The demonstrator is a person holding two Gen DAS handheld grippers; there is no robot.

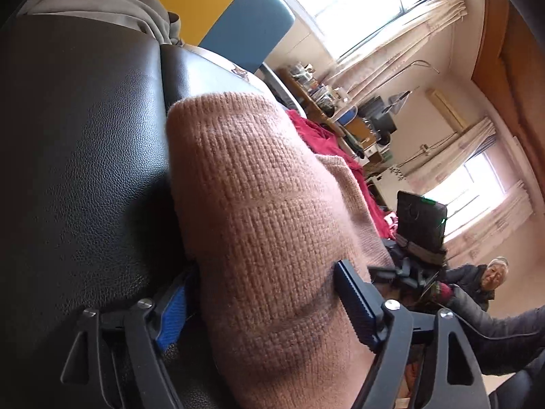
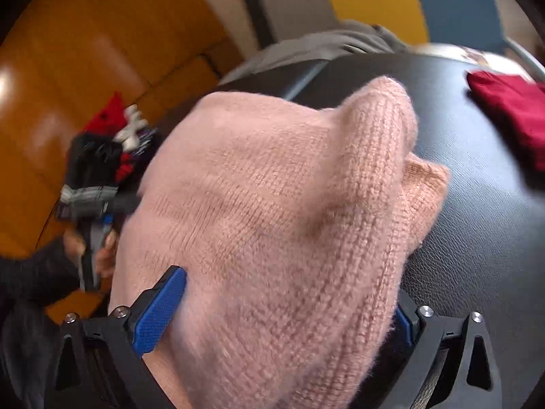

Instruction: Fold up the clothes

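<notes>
Left gripper (image 1: 262,293) nearest lens: black frame, blue ribbed pads, jaws spread wide w/ the pink-brown knitted sweater (image 1: 269,211) bulging between them. Right pad touches the knit; left pad sits in shadow at the fabric edge, can't tell if it presses. Reads as open, cloth loose between the fingers.

Right gripper (image 2: 289,310) same build, jaws also wide, straddling a thick fold of the same sweater (image 2: 272,204); blurred, no clear pinch seen.

Sweater lies bunched on a black grained leather-look surface (image 1: 85,153), a seam running across it. Dark red garment (image 2: 511,116) on the far part of that surface, apart from the sweater. Grey cloth (image 1: 112,8) heaped at the far edge.

Room: yellow and blue panels (image 1: 218,10) behind, bright windows w/ pale curtains (image 1: 402,44), cluttered wooden shelf (image 1: 327,102), orange-brown wooden floor (image 2: 85,68). Seated person in dark jacket (image 1: 477,283) at the right edge of left wrist view.
</notes>
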